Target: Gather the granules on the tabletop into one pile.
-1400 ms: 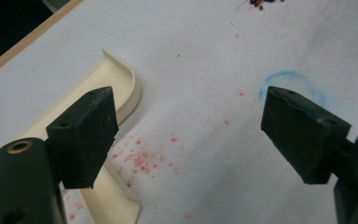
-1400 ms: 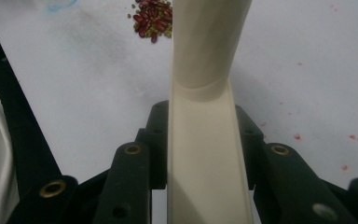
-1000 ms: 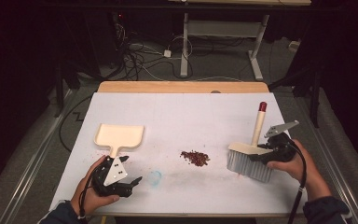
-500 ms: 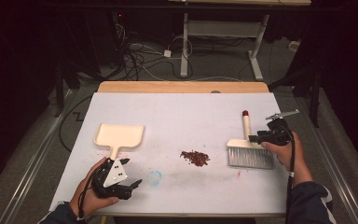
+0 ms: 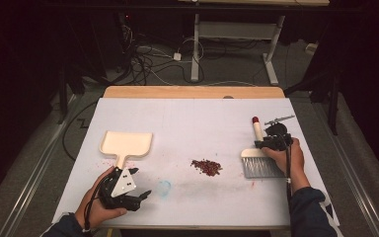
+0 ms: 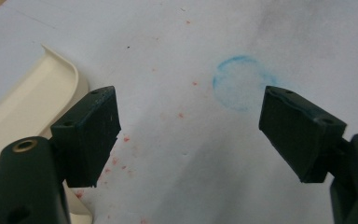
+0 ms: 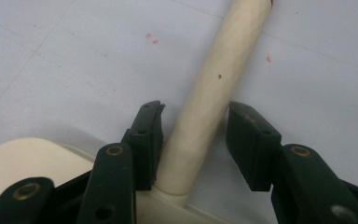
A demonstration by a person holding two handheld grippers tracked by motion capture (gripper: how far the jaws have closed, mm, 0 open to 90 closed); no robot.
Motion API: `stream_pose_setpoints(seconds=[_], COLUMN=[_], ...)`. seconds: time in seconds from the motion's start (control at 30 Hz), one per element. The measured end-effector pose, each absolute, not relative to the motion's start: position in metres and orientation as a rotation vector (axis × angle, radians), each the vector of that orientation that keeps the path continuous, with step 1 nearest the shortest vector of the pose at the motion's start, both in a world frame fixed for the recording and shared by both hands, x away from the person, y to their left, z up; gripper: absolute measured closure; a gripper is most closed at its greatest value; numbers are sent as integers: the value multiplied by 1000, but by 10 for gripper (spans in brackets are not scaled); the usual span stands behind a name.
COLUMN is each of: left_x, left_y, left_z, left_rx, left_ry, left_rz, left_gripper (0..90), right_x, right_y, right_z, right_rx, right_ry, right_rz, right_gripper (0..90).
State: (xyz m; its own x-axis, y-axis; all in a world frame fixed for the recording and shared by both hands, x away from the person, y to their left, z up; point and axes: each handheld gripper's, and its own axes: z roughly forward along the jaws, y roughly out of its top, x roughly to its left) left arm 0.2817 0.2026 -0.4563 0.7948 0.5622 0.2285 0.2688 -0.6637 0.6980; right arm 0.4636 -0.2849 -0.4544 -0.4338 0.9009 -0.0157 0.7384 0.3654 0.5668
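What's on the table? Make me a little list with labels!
table: white top
brush: cream handle, red tip, grey bristles, lying at the right
dustpan: cream, lying at the left
crumbs: small reddish pile in the middle
blue ring: faint mark near the front edge
right gripper: jaws either side of the brush handle, just been closing, a gap on one side
left gripper: open, nothing between the jaws, beside the dustpan handle
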Motion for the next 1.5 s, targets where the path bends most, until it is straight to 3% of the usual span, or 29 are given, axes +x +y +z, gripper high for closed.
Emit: stream_pose_setpoints(seconds=[0.47,0.57,0.77,1.3,1.5], left_x=[282,283,285,286,285], left_y=[203,204,207,211,212], left_z=[-455,-454,-454,-453,-453], left_rx=[2301,2295,2276,2265,2270], left_ry=[619,620,657,700,695], left_rz=[585,605,618,662,667], left_gripper=[191,188,187,185,185], right_x=[463,463,454,406,393], right_y=[-282,-282,-285,-270,-256], right_z=[-456,-456,-442,-390,-385], right_rx=[1407,1403,1319,1050,1059], right_ry=[2294,2284,2230,2051,1998], right_rz=[710,711,832,1149,1123], right_gripper=[569,490,456,250,251])
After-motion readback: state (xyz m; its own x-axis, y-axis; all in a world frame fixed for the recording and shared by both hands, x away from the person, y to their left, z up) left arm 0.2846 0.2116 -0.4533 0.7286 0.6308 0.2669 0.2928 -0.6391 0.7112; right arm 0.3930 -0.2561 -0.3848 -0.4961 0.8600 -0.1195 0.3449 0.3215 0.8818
